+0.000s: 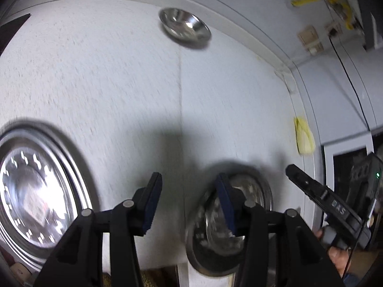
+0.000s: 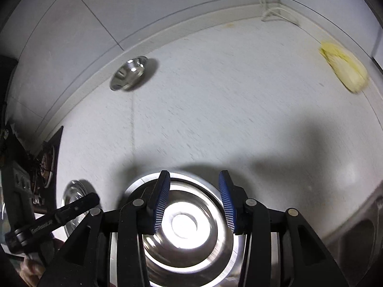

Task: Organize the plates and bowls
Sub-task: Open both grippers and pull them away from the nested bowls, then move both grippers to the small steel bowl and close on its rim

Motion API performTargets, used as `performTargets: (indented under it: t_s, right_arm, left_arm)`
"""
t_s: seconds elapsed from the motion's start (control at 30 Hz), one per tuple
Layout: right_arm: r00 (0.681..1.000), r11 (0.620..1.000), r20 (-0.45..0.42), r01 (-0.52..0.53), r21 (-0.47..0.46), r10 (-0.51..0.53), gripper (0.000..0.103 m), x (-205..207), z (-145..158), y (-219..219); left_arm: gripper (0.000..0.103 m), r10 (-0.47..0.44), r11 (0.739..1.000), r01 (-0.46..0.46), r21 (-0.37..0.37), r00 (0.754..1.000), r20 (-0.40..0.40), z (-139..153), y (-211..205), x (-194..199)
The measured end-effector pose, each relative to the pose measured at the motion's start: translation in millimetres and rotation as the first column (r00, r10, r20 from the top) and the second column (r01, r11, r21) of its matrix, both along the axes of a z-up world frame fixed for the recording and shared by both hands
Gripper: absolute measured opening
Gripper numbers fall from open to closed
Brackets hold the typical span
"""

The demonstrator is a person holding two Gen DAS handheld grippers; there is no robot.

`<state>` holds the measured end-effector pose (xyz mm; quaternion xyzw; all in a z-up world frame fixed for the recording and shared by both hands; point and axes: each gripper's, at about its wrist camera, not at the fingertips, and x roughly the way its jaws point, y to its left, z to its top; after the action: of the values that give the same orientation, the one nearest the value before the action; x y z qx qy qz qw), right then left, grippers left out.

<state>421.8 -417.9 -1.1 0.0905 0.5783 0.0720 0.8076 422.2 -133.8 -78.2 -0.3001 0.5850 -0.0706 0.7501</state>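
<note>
left tongs [image 1: 189,203]: jaws apart, nothing between the blue pads; bare white worktop shows in the gap. seen also from the right wrist view as a black finger at the lower left [image 2: 57,217].
right tongs [image 2: 194,203]: jaws apart, no pad pressing on anything; they hang over the stacked steel dishes. its black finger shows at the right edge of the left wrist view [image 1: 318,198].
worktop [image 1: 119,83]: white, speckled, with a thin seam running down the middle.
stacked dishes [image 2: 189,236]: a steel bowl sitting in a wider steel plate, on the near edge of the worktop, right under the right tongs; in the left wrist view the same stack [image 1: 215,234] lies behind the left tongs' right finger, blurred.
large plate [image 1: 31,191]: steel, flat on the worktop at the left, well apart from the stack; a sliver of it shows in the right wrist view [image 2: 71,196].
small bowl [image 1: 185,27]: steel, alone at the far edge of the worktop near the wall trim; also in the right wrist view [image 2: 130,73].
yellow cloth [image 2: 344,70]: crumpled at the far right corner of the worktop.
hand [image 1: 340,258]: a person's fingers on the grip of the right tongs, lower right corner.
wall [image 2: 71,19]: pale tiles behind the worktop.
</note>
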Motion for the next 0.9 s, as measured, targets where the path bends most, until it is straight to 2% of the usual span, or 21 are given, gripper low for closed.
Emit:
performTargets:
  t_s: [0.13, 0.2, 0.33, 0.63, 0.77, 0.83, 0.9]
  right_arm:
    - [0.999, 0.999, 0.030, -0.025, 0.035, 0.024, 0.040, 35, 7, 28]
    - [0.999, 0.998, 0.042, -0.029, 0.056, 0.027, 0.044, 57, 8, 44]
    - [0.999, 0.994, 0.048, -0.026, 0.105, 0.021, 0.044, 99, 1, 72]
    - [1.000, 0.991, -0.013, -0.003, 0.136, 0.004, 0.045, 188, -60, 116]
    - [0.999, 0.991, -0.031, -0.005, 0.131, 0.009, 0.045, 216, -84, 123]
    - [0.999, 0.993, -0.030, -0.022, 0.116, 0.025, 0.045, 229, -93, 130]
    - [0.999, 0.991, -0.035, -0.028, 0.127, 0.033, 0.045, 237, -99, 133]
  left_arm:
    - [0.045, 0.054, 0.999, -0.054, 0.000, 0.999, 0.007, -4, 25, 36]
    - [0.045, 0.085, 0.996, -0.085, 0.008, 0.996, 0.008, -7, 36, 61]
    - [0.045, 0.144, 0.990, -0.144, 0.004, 0.989, 0.022, -18, 63, 116]
    - [0.045, 0.265, 0.963, -0.266, 0.027, 0.963, 0.036, -60, 110, 226]
    - [0.045, 0.247, 0.968, -0.248, 0.022, 0.968, 0.038, -79, 115, 251]
    - [0.045, 0.222, 0.975, -0.222, -0.013, 0.975, 0.021, -90, 113, 261]
    - [0.045, 0.206, 0.978, -0.206, -0.014, 0.978, 0.011, -95, 111, 267]
